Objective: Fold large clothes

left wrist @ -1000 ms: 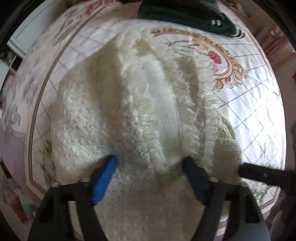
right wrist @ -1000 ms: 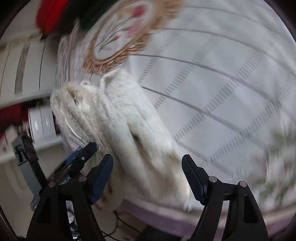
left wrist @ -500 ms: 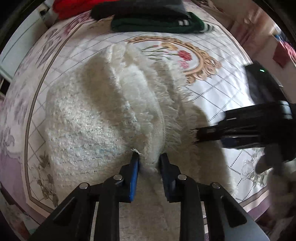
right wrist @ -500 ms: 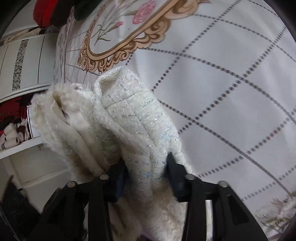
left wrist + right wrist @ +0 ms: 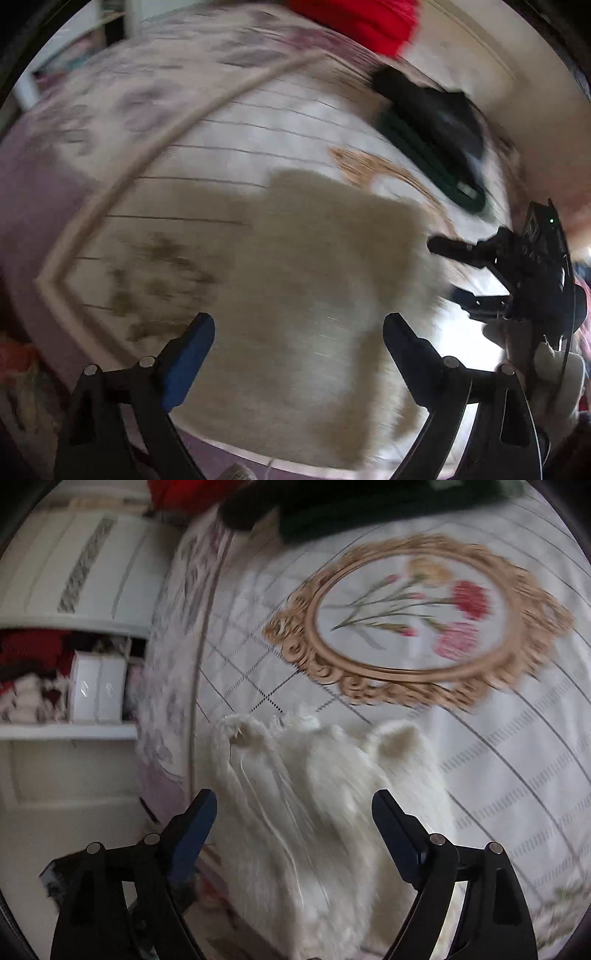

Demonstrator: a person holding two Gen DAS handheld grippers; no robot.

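A fluffy cream-white garment (image 5: 317,280) lies on the patterned bedspread (image 5: 229,140), blurred by motion in the left wrist view. My left gripper (image 5: 297,332) is open and empty just above its near part. In the right wrist view the garment (image 5: 325,797) lies bunched near the bed's edge. My right gripper (image 5: 293,816) is open over it, holding nothing. The right gripper also shows at the right of the left wrist view (image 5: 447,269), open beside the garment.
Folded dark green and black clothes (image 5: 432,136) and a red garment (image 5: 354,22) lie at the far side of the bed. A gold oval flower print (image 5: 417,620) marks the bedspread. A white shelf unit (image 5: 74,686) with boxes stands left of the bed.
Both grippers were shut on folds of the white garment half a second ago. Both have let go and opened, and the garment now lies flatter. Both cameras have swung.
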